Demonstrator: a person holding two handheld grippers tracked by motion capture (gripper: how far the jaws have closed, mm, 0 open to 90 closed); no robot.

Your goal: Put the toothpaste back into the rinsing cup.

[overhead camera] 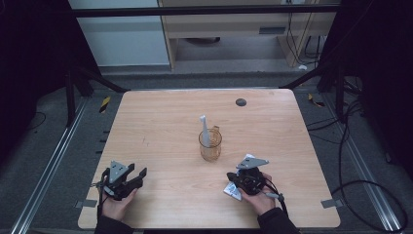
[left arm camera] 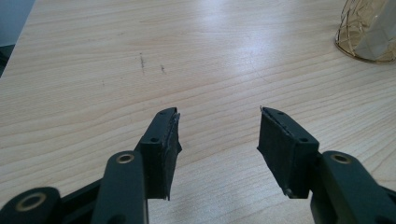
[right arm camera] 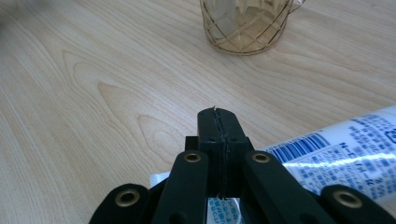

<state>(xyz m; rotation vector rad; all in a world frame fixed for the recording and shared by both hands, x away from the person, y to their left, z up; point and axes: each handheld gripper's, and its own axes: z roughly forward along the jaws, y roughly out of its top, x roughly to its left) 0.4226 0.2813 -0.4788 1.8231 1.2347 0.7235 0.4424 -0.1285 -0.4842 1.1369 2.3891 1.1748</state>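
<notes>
So here's where you're at: the toothbrush [overhead camera: 204, 130] is already standing in the amber glass cup [overhead camera: 210, 145] in the middle of the table [overhead camera: 160, 122], leaning a bit to the far-left, so that part looks done to me. What's left, by my read, is the toothpaste tube [overhead camera: 233, 190], which lies flat on the wood near the front edge, right under your right gripper [overhead camera: 249, 171].

Thing is, your right gripper isn't holding it. In the right gripper view the two black pads are pressed flat against each other with nothing between them, and the toothpaste tube [right arm camera: 336, 154] lies underneath and off to the right of the jaws, its blue-and-white printed side up. It passes below the linkage rather than through the gap. I can't tell whether the gripper body is actually touching it or just hovering over it. So you'd likely have to spread those jaws and come down around the tube before anything gets lifted. The cup [right arm camera: 245, 23] sits straight ahead of the jaws, a short way off.

Your left gripper [overhead camera: 127, 178] is parked over bare table on the left, jaws spread fairly wide and empty. In its own view there's just wood grain between the pads, and the cup [left arm camera: 369, 32] peeks in at the top right, well apart.
</notes>
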